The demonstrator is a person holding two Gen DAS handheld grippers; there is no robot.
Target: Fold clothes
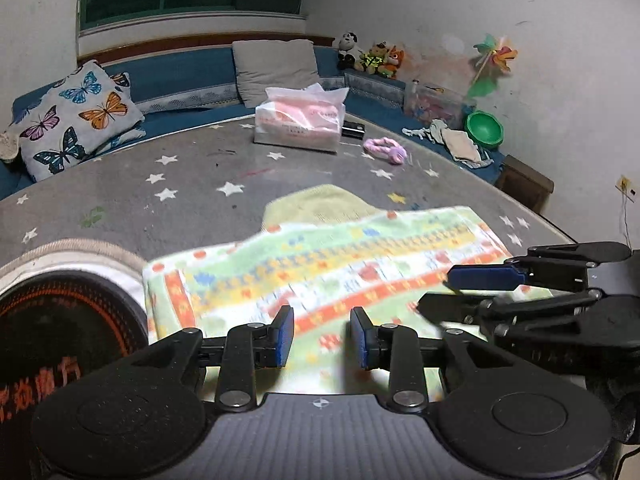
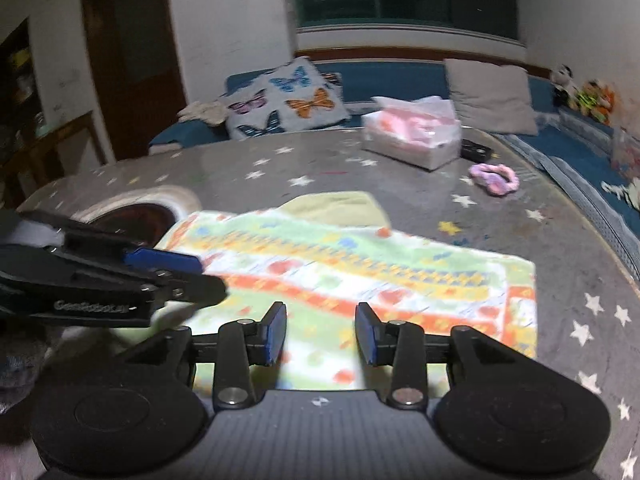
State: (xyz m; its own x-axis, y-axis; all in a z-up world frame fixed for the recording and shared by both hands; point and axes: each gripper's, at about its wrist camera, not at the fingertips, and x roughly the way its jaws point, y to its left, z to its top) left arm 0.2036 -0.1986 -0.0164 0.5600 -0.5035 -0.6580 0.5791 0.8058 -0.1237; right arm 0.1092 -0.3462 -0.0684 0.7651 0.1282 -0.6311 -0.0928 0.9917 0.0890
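Patterned terry cloth (image 1: 320, 268) flat on starred grey table (image 1: 120, 184), both grippers' jaws parted, empty

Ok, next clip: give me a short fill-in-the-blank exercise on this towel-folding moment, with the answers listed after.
1. The jaws of both the left gripper and the right gripper stand ____.
2. The patterned towel lies on a grey table cover printed with ____.
3. The cushion on the blue sofa is printed with ____.
4. Beyond the towel stands a pack of ____.

Answers: open; stars; butterflies; tissues
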